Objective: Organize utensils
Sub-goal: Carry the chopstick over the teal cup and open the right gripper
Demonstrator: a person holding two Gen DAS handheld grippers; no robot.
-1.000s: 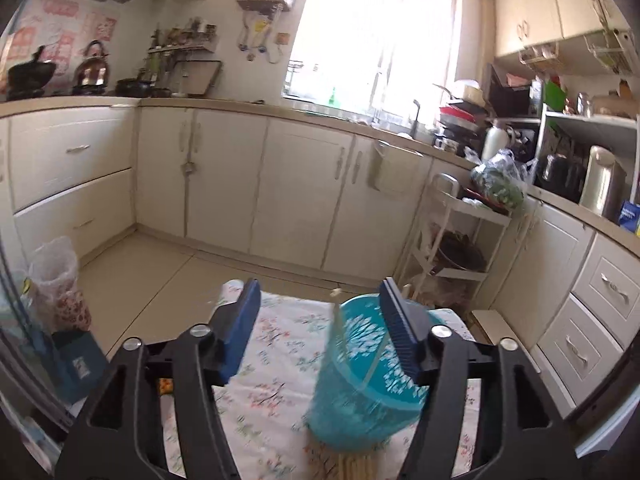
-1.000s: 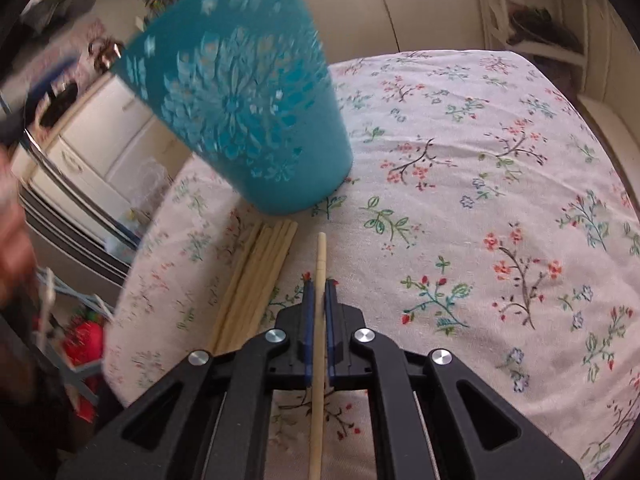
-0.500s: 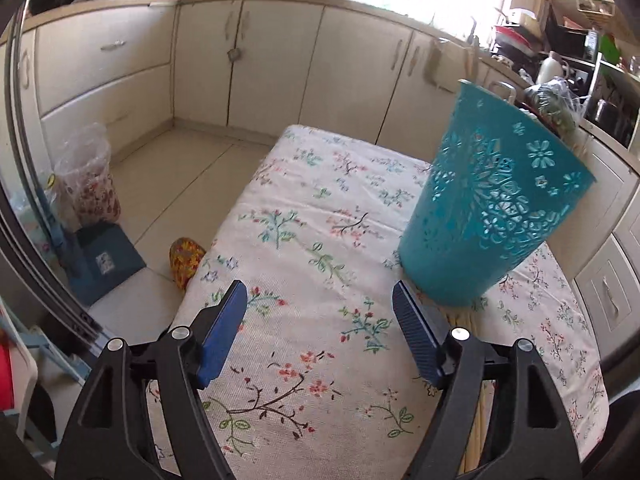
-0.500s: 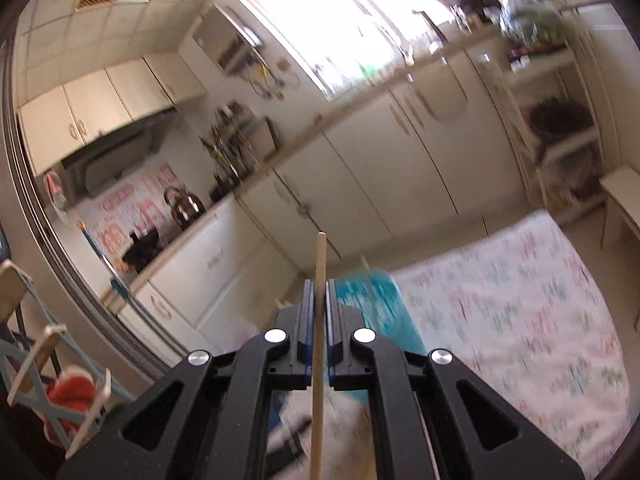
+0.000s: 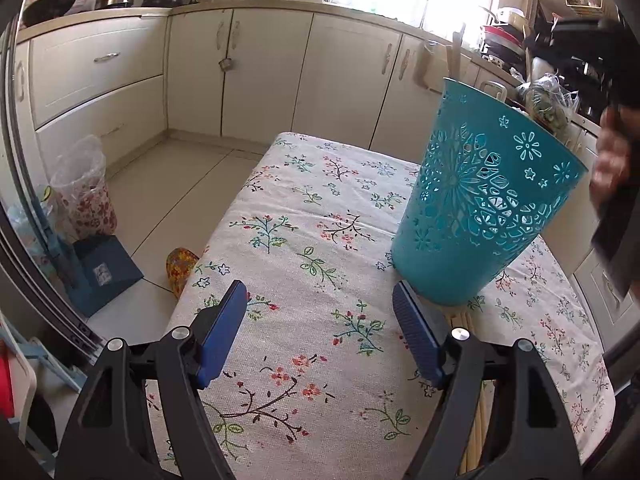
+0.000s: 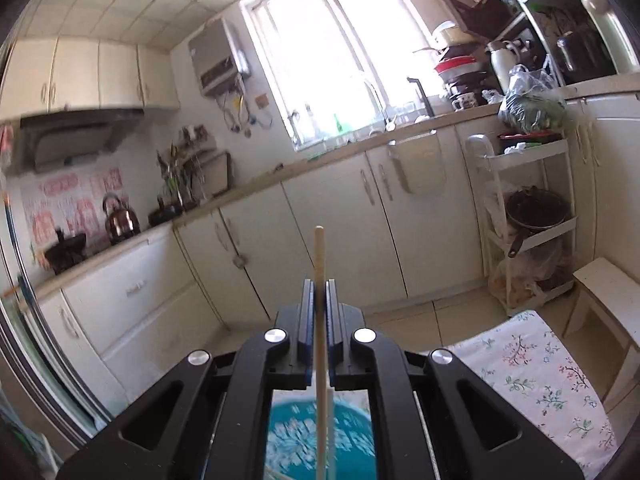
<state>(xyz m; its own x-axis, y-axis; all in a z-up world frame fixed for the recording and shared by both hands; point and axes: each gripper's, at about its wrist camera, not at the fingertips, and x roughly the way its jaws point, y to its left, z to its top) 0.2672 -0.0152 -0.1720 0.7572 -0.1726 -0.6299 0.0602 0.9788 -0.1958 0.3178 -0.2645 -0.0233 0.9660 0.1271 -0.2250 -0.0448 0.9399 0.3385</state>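
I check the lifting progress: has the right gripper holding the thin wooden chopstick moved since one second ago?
Yes. The right gripper rose from the floral tablecloth toward the cabinets.

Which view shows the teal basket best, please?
The left wrist view: the basket appears nearly whole, standing on the floral cloth, its cut-out flower pattern clear. The right wrist view shows only a blurred slice of it below the hand-held gripper, crossed by the held chopstick.

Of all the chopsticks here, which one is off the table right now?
The single chopstick clamped upright in the right gripper, above the teal basket. The other chopsticks lie flat on the tablecloth beside the basket's base.
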